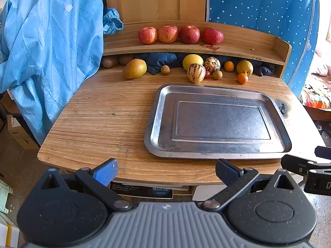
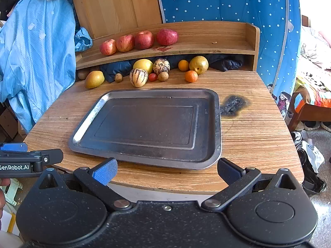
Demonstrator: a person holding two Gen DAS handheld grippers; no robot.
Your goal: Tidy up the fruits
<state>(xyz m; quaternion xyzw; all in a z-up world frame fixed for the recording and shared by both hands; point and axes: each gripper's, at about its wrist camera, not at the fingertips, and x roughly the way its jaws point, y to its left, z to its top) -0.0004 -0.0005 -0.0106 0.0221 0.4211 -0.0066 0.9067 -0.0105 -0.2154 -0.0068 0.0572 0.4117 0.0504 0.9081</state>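
Four apples (image 1: 179,34) on shelf (image 1: 248,43); blue coat (image 1: 47,47) flanks table (image 1: 99,124).

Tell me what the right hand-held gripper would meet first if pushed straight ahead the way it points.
Most likely the near rim of the metal tray. The right hand-held gripper is open and hangs at the table's near edge, aimed over the tray toward the fruit behind. If it is held higher than it looks, it could clear the rim.

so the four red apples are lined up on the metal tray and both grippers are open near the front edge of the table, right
Not quite. The four red apples sit in a row on the raised wooden shelf, not on the metal tray, which holds nothing; the left wrist view shows this plainly. The rest stands: the left gripper and right gripper are open by the table's front edge.
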